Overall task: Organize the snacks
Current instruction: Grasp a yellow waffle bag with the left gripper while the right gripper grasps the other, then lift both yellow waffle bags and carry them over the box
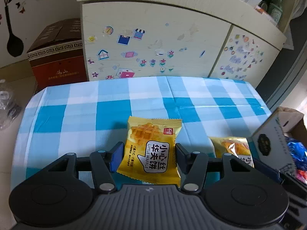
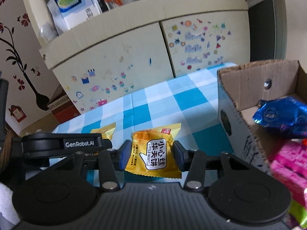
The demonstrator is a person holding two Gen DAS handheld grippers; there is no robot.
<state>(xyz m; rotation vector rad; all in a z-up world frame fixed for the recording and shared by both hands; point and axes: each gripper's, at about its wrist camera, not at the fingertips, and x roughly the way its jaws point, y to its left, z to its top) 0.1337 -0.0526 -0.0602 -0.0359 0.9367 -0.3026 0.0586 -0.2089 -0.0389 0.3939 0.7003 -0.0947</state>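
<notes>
We've got one yellow waffle packet (image 1: 151,151) clamped in the left gripper (image 1: 148,156), pads pinching it by both side edges, w/ the packet lying flat between the fingers and poking out ahead of the tips. Same deal on the other hand: the right gripper (image 2: 151,156) is closed on a second waffle packet (image 2: 154,152), squeezed at its sides so the film bulges a bit in the middle. From the left wrist view, that second packet shows just to the right of our left fingers, near the box.

Handling, as we judge it: these look light, single-serve, puffed w/ air, glossy film so prob. slippery. Wrapper is soft and crinkles; the waffle inside is likely crumbly, so a hard squeeze could crush it or pop the seal. Side-edge grip across the mid-body seems ok; the crimped end seams would be a safer spot if a packet slips, since there's no food there.

The cardboard box (image 2: 249,88) sits ahead and to the right of the right gripper, open top, w/ a blue foil bag (image 2: 282,115) already in it and pink packs (image 2: 287,163) nearer us. We'd guess both packets go in there. Below the grippers is the blue-checked tablecloth (image 1: 96,105).
</notes>
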